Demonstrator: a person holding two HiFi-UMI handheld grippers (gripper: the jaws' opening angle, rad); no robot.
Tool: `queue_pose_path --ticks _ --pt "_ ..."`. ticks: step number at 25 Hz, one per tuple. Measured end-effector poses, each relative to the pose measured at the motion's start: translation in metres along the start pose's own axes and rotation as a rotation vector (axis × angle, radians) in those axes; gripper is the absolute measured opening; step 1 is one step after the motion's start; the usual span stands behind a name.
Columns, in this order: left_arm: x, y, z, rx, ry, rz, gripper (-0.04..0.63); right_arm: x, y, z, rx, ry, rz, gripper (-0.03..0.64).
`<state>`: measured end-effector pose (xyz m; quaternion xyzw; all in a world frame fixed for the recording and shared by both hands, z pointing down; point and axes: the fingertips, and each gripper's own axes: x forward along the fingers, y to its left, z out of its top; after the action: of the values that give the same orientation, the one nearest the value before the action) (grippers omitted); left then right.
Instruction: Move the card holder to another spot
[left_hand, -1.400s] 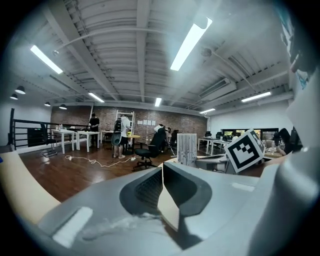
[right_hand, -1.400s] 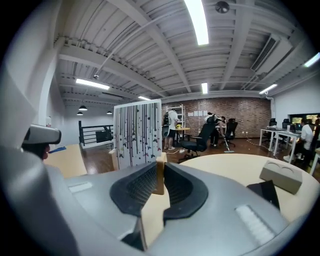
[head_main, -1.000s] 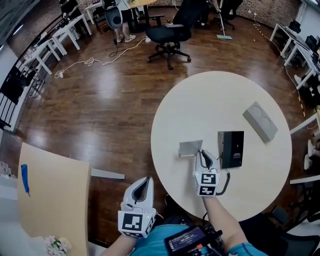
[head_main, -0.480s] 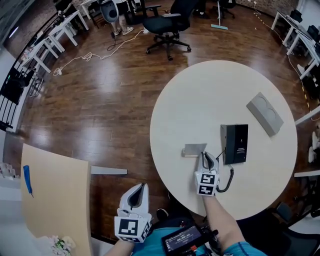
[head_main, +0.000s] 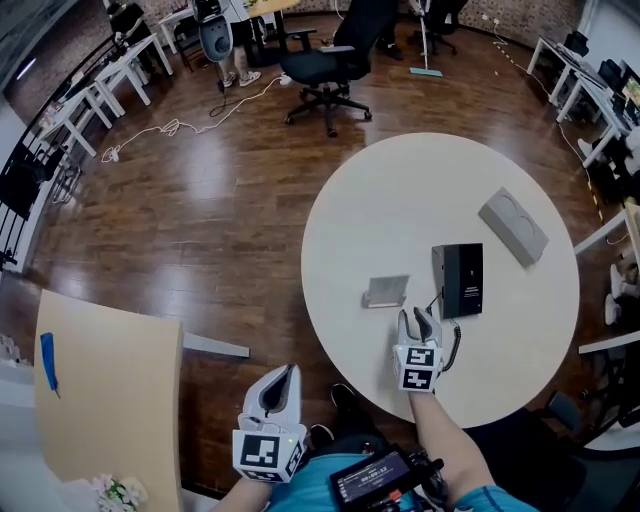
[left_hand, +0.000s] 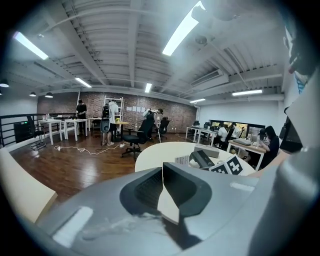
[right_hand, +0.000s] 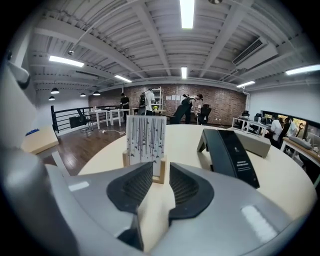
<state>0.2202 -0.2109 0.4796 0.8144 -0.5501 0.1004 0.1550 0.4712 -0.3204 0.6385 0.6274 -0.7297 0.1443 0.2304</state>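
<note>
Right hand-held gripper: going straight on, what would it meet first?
Probably the card holder, standing just ahead; the jaws of the right hand-held gripper have just been opening, nothing between them.

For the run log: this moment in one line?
right gripper: jaws just opened, empty | wooden card holder: upright on round beige table | left gripper: shut

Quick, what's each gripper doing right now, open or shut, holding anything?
Left gripper: jaws shut, empty.
Right gripper: jaws have just opened, nothing between them; card holder stands free just ahead.
</note>
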Motion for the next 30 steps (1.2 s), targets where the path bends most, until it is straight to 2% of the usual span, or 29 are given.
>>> queue_pose_path --ticks 4,9,15,23,30 --pt "-0.029 -0.004 -0.003 -0.016 -0.055 -0.030 0.015 -0.056 0.026 0.026 0.014 -0.040 0.024 -0.009" --pt "-0.082 0.015 -0.015 -0.042 -0.118 0.020 0.015 -0.133 0.076 0.058 0.008 -0.118 0.087 -0.009" --pt "-0.134 0.038 -0.033 -0.069 -0.161 0.104 0.015 -0.205 0.132 0.074 -0.059 -0.178 0.204 -0.009" --pt "-0.166 0.009 -0.033 -0.078 -0.201 0.152 0.015 -0.257 0.168 0.051 -0.077 -0.185 0.350 -0.009" --pt "-0.176 -0.030 -0.051 -0.067 -0.176 0.268 0.015 -0.271 0.149 0.035 -0.072 -0.194 0.453 -0.009"
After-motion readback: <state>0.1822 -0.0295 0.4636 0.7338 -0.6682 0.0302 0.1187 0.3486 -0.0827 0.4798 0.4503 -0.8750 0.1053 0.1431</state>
